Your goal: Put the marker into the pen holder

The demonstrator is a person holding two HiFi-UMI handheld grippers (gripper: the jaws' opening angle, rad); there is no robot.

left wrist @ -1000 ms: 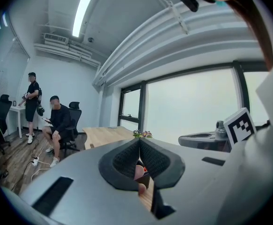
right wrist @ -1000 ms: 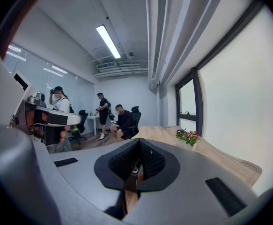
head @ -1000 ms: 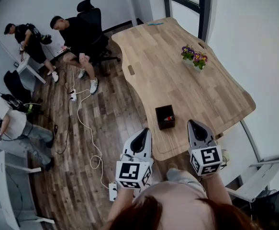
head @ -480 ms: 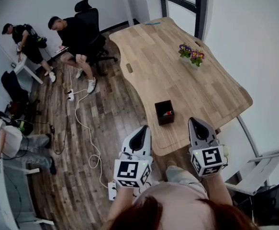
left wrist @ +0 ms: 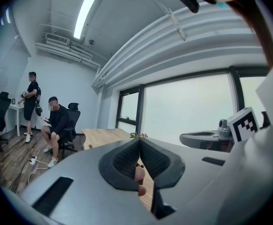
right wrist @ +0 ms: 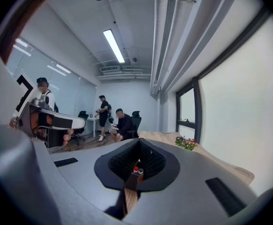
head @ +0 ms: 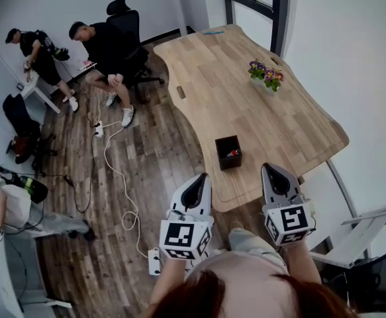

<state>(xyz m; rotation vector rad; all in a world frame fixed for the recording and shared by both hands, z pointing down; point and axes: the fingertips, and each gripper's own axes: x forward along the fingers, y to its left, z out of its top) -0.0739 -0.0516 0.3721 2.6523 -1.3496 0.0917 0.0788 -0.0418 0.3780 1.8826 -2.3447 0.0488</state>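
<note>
The marker [head: 233,154] stands inside the pen holder [head: 226,161], its red end showing just above the rim. The pen holder is a black open box near the near edge of the wooden bench [head: 259,111]. In the right gripper view the marker's red cap [right wrist: 135,169] pokes up out of the holder [right wrist: 132,181], seen low behind the jaws.

Both tools sit nearer than the bench edge, close to the person's body and well apart from the holder. The left hand-held gripper [head: 199,183] has its jaws pressed together with nothing between them – its own view shows the dark pads [left wrist: 127,161] meeting at the tip. The right hand-held gripper [head: 272,177] is likewise closed and empty, pads [right wrist: 150,161] touching at the tip.

Farther along the bench, toward the right, stands a small pot of flowers [head: 267,75]. At far left a person sits in a black office chair [head: 128,25] – a white cable [head: 116,171] trails over the wooden floor [head: 159,144].
</note>
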